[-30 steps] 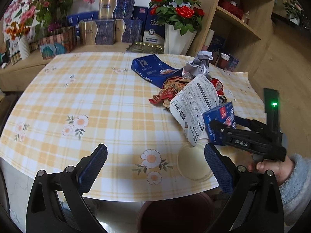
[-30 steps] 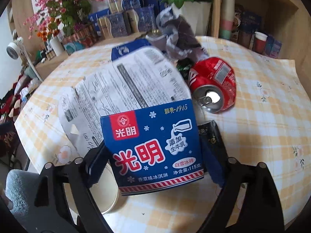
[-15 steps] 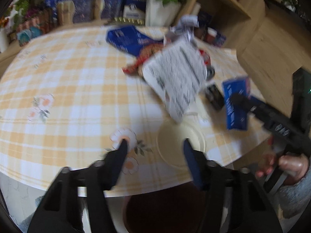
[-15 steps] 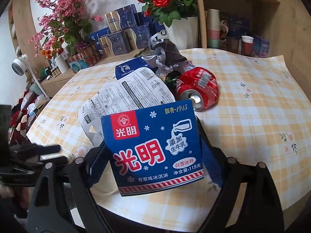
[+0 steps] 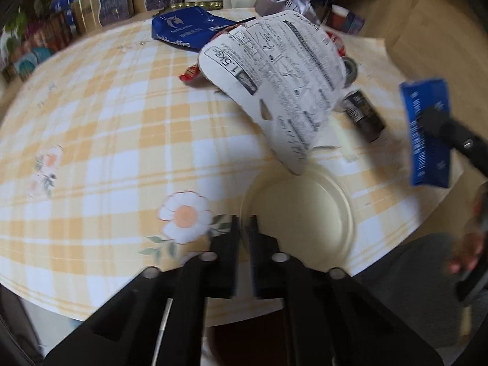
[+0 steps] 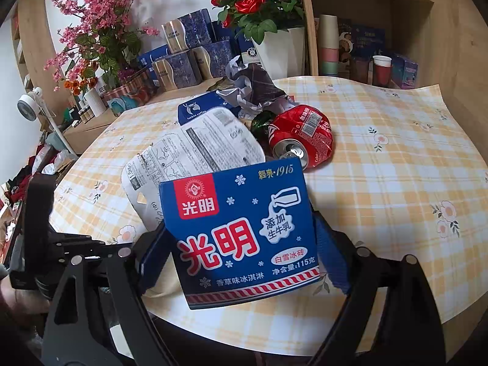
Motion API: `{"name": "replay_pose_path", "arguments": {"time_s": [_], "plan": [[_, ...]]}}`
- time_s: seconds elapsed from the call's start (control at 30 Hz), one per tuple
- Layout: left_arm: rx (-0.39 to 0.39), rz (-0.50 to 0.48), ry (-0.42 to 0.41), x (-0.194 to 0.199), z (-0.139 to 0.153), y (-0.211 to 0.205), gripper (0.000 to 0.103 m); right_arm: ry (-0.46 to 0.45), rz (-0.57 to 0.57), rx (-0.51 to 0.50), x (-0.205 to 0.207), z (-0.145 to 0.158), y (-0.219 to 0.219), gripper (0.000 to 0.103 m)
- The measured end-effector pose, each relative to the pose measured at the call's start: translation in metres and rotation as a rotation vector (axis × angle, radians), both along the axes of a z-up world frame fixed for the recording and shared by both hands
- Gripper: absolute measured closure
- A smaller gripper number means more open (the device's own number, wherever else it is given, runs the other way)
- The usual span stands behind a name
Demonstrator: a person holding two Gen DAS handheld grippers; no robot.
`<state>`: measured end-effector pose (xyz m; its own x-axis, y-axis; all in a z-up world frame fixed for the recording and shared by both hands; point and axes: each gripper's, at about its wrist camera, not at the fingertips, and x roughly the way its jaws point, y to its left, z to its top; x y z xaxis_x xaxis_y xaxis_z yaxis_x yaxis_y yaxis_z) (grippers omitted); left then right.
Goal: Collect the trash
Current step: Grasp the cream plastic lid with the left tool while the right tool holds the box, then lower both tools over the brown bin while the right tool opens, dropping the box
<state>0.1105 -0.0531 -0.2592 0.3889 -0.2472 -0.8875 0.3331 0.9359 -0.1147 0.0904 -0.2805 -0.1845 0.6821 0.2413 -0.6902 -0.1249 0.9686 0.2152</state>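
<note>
A blue ice-cream carton (image 6: pixel 244 238) is held between the fingers of the right claw (image 6: pixel 241 244), lifted clear of the desk (image 6: pixel 396 183) near its front edge. The left claw (image 5: pixel 244 228) has come down to a slit-narrow gap over the near rim of a pale plastic lid (image 5: pixel 300 210); whether the rim is actually pinched cannot be told through the blur. Most of the trash is still to be collected: a printed white wrapper (image 5: pixel 280 79), a crushed red can (image 6: pixel 302 137), crumpled paper (image 6: pixel 250 88), a blue coffee bag (image 5: pixel 189 29) and a small dark packet (image 5: pixel 363 116). A dark bin (image 5: pixel 244 344) appears to wait below the desk edge.
</note>
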Motion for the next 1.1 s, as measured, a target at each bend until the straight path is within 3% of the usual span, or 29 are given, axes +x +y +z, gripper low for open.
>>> {"name": "replay_pose_path", "arguments": {"time_s": [0.23, 0.53, 1.1], "plan": [[0.06, 0.061, 0.007, 0.0, 0.003, 0.031, 0.098, -0.007, -0.004, -0.004, -0.006, 0.004, -0.003, 0.018], [-0.014, 0.188, -0.019, -0.015, 0.017, 0.089, 0.099, 0.004, 0.001, -0.013, -0.017, 0.005, 0.003, 0.018], [-0.129, 0.155, -0.082, -0.08, 0.039, 0.096, 0.099, 0.013, 0.065, -0.024, -0.081, 0.002, 0.042, 0.018]]}}
